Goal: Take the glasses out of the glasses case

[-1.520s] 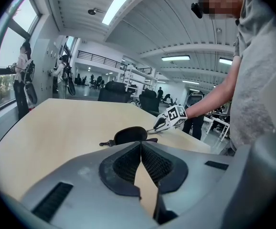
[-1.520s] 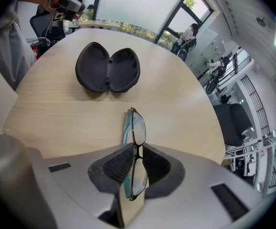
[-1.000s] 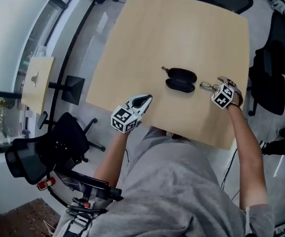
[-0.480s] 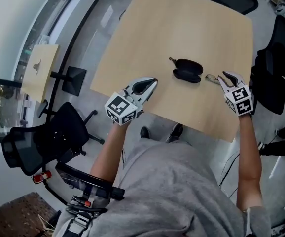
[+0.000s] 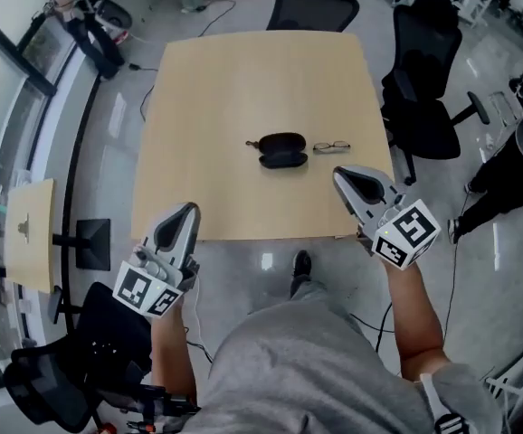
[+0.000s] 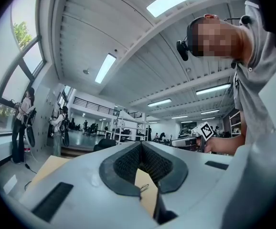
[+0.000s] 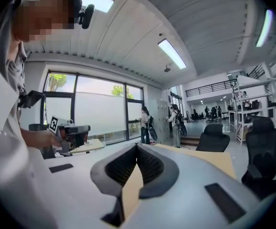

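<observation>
The black glasses case (image 5: 282, 149) lies open near the middle of the wooden table (image 5: 243, 80). The glasses (image 5: 331, 146) rest on the tabletop just right of the case, and nothing touches them. My left gripper (image 5: 187, 212) hangs over the table's near edge at the left, jaws shut and empty. My right gripper (image 5: 344, 178) hovers above the near right part of the table, short of the glasses, also shut and empty. In the left gripper view the fingertips (image 6: 140, 146) meet, and the glasses (image 6: 143, 188) show small below them. In the right gripper view the tips (image 7: 137, 147) meet too.
Black office chairs stand at the far edge (image 5: 314, 3) and the right side (image 5: 424, 107) of the table. A small side table (image 5: 23, 233) and another black chair (image 5: 53, 396) are at the left. People (image 7: 146, 124) stand far off by the windows.
The right gripper left the glasses on the table, rose and drew back toward me, and its jaws went from open to shut. The left gripper also lifted and drew back.
</observation>
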Demonstrator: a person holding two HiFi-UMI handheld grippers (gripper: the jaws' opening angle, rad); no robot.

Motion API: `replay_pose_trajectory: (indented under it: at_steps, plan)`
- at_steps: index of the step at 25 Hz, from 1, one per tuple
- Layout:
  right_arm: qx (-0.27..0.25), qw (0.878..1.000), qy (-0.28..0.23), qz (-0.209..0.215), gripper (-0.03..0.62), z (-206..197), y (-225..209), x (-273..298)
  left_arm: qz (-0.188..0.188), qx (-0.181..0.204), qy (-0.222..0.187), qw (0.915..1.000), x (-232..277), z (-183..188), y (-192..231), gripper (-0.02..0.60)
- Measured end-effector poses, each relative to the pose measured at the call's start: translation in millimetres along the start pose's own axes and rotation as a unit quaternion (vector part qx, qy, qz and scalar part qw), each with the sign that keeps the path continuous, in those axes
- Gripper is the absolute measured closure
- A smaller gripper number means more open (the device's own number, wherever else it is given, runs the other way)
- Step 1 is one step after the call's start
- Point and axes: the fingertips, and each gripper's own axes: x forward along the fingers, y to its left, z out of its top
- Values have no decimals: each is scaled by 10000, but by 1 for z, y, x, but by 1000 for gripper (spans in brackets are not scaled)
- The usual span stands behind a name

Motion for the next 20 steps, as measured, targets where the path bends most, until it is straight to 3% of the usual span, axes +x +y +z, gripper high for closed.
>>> replay_pose_trajectory:
  at_steps: [5, 9, 20]
  plan:
    - [38, 9984, -560, -14, 586, 33, 102, -45, -411, 177, -87, 9990, -73, 30, -41, 575]
    - [-128, 9982, -572, -94, 586, 35, 173, -64, -554, 370, -174, 9976, -127, 45, -65, 575]
    - [-188, 9985, -516, -21, 586, 44, 282, -104, -676, 282, -352, 9967, -217, 57, -114, 575]
